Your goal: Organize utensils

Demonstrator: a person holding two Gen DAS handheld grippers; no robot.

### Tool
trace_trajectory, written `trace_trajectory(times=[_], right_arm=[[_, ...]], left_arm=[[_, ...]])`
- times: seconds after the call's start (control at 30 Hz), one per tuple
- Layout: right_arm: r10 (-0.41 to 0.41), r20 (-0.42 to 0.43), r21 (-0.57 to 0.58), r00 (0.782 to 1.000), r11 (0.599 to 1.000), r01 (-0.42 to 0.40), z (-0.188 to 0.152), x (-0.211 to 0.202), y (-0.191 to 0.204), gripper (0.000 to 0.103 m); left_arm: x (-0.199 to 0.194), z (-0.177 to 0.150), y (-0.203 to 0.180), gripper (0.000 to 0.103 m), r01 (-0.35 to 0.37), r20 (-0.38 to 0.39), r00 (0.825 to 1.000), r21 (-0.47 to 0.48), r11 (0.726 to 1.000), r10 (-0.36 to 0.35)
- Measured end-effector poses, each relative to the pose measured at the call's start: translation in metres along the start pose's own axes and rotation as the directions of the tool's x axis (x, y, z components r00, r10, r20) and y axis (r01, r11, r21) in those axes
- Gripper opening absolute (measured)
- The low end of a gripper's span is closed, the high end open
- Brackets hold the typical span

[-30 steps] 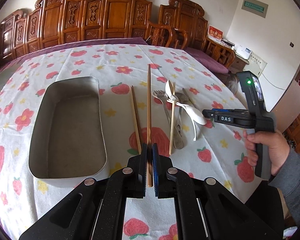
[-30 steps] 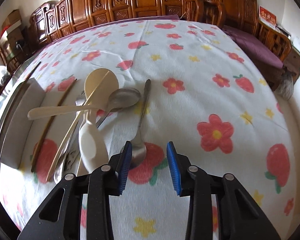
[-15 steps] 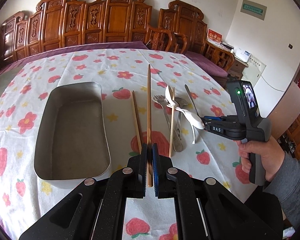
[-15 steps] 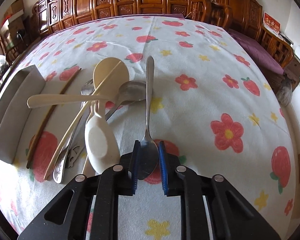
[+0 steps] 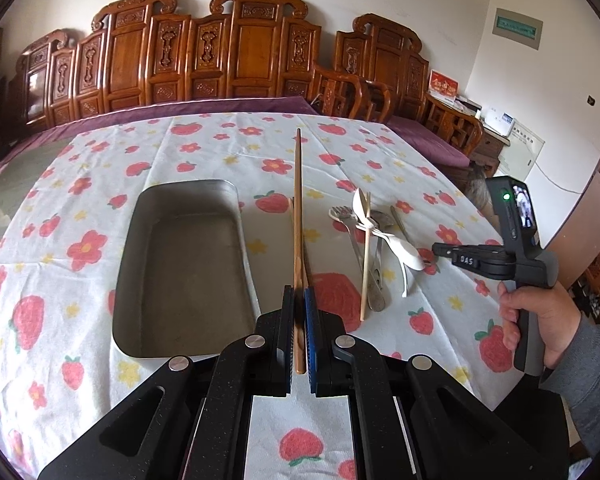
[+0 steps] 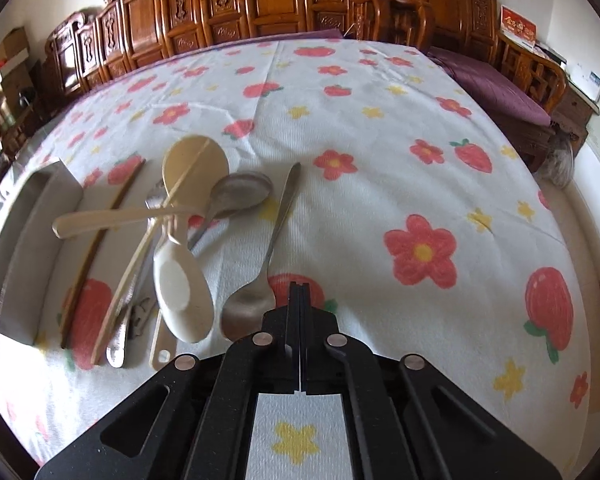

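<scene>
The left tongs (image 5: 299, 332) are clamping a brown chopstick (image 5: 297, 216) just beside the metal tray (image 5: 188, 264). The right tongs (image 6: 300, 300) are sitting clenched, touching a steel spoon (image 6: 260, 296) near the worktop's right edge.

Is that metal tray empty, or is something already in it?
Empty. The metal tray shows only its bare floor; the utensils all lie outside it on the tablecloth.

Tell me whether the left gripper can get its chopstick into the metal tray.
Probably yes: the left gripper holds the brown wooden chopstick right beside the rectangular metal tray, nothing between.
</scene>
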State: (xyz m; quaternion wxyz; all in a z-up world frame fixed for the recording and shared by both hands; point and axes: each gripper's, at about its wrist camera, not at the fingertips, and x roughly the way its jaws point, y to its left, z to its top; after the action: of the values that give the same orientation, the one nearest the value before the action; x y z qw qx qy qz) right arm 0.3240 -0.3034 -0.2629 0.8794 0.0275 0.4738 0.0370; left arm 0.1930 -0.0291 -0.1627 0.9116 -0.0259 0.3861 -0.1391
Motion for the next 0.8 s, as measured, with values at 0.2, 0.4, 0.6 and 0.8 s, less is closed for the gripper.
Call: trace_trajectory(times=[0.2,0.4,0.6,0.8], right_arm=[[0.056,-0.035,0.037,0.998,0.998,-0.055,0.004,0.0,0.001,0.017],[0.048,-0.062,0.023,0.997,0.999,-0.047,0.002,0.017,0.011,0.039],[-0.018,-0.07,-0.033,0.997,0.999,0.015,-0.001,0.023,0.027,0.037],[-0.067,-0.065,-0.073,0.996,0.995,0.062,-0.004,0.023,0.039,0.019]], left_arm=[[0.001,0.0,0.001,0.004,0.0,0.0,1.0,-0.008,1.0,0.0],[0.002,-0.003,0.004,0.004,0.011,-0.003,1.0,-0.011,1.0,-0.011],[0.001,-0.001,0.009,0.004,0.023,0.004,1.0,-0.024,0.999,-0.023],[-0.003,-0.001,0.009,0.004,0.037,0.014,0.999,-0.026,0.999,-0.037]])
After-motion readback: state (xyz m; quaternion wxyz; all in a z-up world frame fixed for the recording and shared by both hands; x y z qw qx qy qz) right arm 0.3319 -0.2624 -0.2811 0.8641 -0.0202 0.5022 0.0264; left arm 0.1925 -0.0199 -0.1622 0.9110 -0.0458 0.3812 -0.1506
